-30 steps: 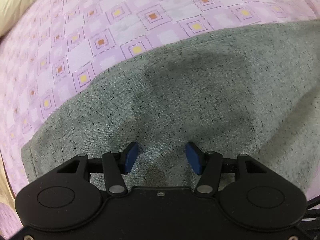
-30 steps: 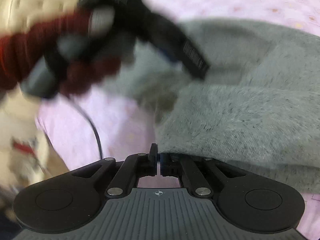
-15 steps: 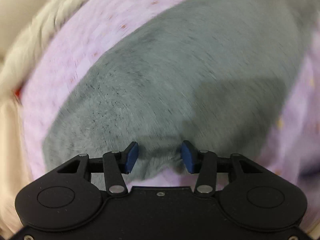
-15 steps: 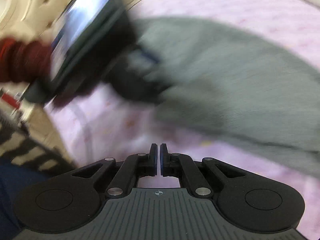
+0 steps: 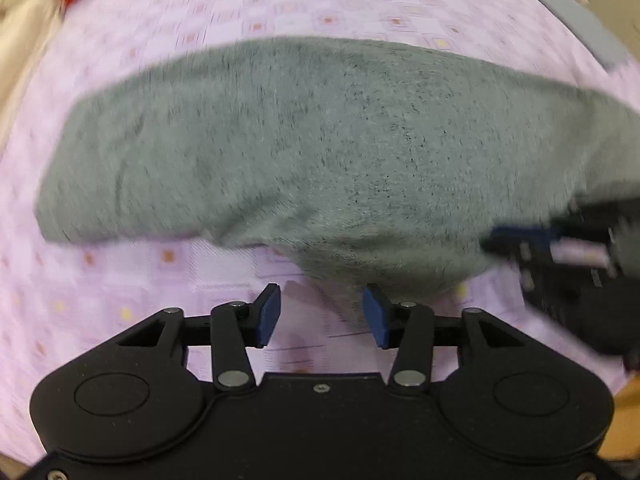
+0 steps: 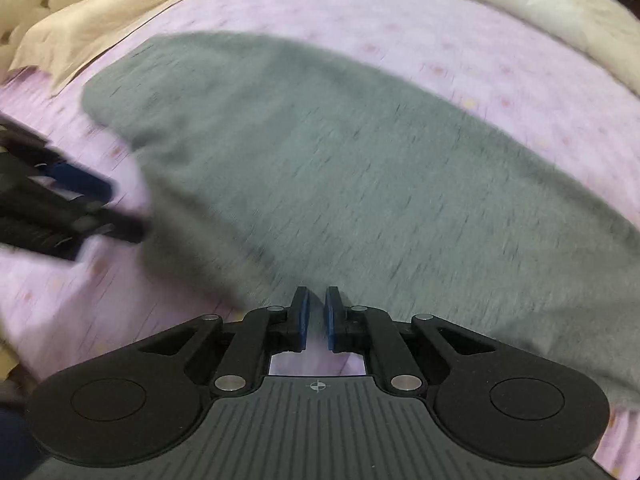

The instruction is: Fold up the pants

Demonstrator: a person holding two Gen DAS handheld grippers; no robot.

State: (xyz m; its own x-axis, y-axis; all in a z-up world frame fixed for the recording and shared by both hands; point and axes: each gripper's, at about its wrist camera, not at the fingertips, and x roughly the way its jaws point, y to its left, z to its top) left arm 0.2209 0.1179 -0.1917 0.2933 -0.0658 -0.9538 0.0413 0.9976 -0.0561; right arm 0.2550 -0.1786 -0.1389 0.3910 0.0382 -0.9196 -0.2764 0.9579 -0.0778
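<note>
The grey pants lie folded flat on the pink patterned bedsheet. My left gripper is open and empty, just in front of the pants' near edge. My right gripper has its jaws a narrow gap apart with nothing between them, at the near edge of the pants. The right gripper also shows blurred at the right of the left wrist view, and the left gripper at the left of the right wrist view.
A cream blanket is bunched along the far edge of the bed, and a beige pillow lies at the far left. A grey flat object lies on the sheet at the far right.
Both grippers have pulled back from the pants. The right jaws, shut before, now stand slightly apart. The left gripper stays open. The pants now lie flat.
</note>
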